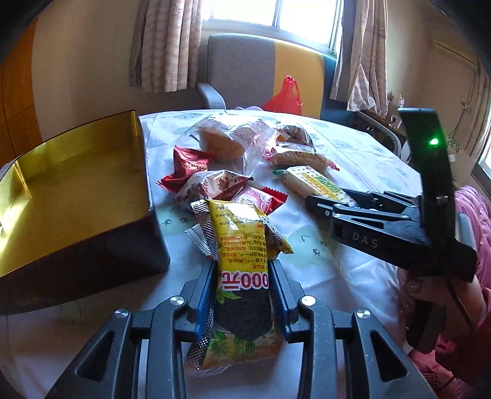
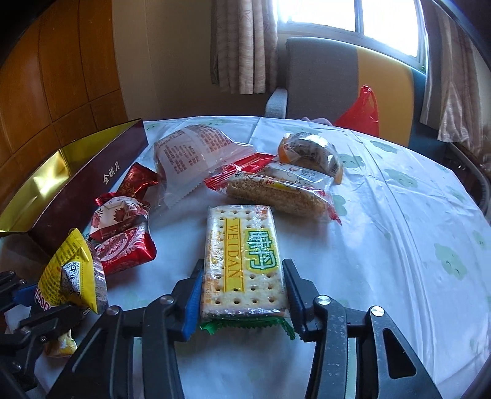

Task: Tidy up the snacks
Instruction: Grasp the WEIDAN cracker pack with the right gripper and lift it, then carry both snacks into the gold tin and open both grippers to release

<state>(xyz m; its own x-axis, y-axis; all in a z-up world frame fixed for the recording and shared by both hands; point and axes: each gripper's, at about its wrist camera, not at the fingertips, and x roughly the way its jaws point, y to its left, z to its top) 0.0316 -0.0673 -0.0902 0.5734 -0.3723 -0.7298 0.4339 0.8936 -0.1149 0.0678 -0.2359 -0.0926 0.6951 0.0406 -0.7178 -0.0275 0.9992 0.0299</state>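
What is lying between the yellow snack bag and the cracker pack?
Nothing: between the yellow snack bag and the cracker pack only bare tablecloth shows in the right wrist view.

I see daylight flooding from the blown-out window (image 2: 353, 15) — the tabletop (image 2: 399, 214) is bright, gold glare in the box (image 1: 76, 172), edges bowed and dark.

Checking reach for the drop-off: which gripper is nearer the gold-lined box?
Left. The left gripper, around the yellow packet, sits beside the gold-lined box; the right gripper is further off, around the cracker pack.
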